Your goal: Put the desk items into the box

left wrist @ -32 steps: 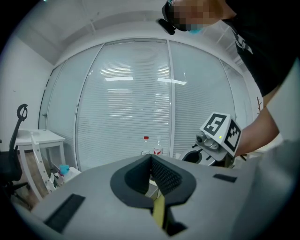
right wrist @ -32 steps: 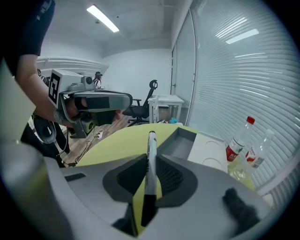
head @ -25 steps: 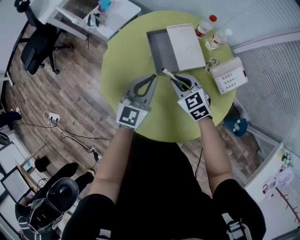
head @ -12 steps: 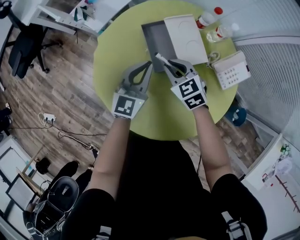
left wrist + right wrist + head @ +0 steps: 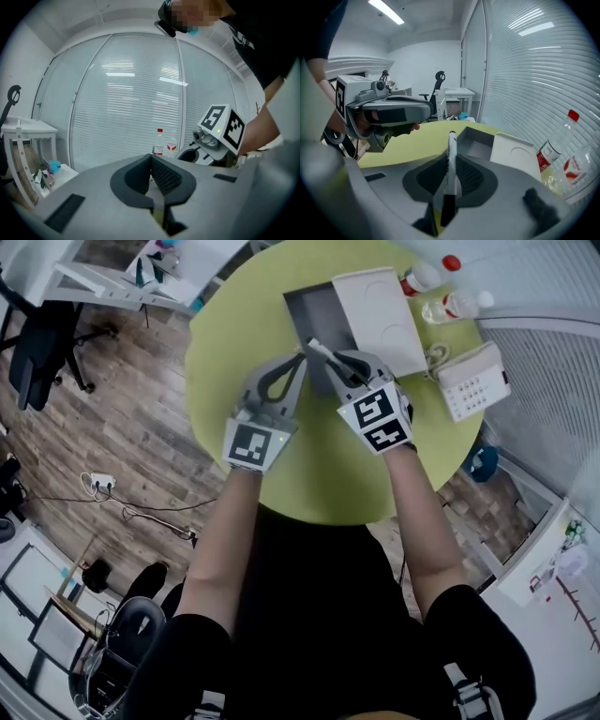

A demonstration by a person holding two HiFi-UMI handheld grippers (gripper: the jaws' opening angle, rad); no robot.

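Your right gripper (image 5: 349,369) fingers pinch the marker (image 5: 451,154) — bring the box (image 5: 476,140) beneath their tips before releasing; left gripper (image 5: 151,168) fingers closed, empty.

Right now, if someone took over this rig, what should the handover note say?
Left hand-held gripper: shut, empty, beside the right one above the green table.
Right hand-held gripper: shut on a white marker, its tip at the near edge of the open gray box.
Box: white lid lies across one side; nothing visible inside.
Done: marker is in hand.
Left: drop it in. Two bottles and a white keypad device sit on the table.
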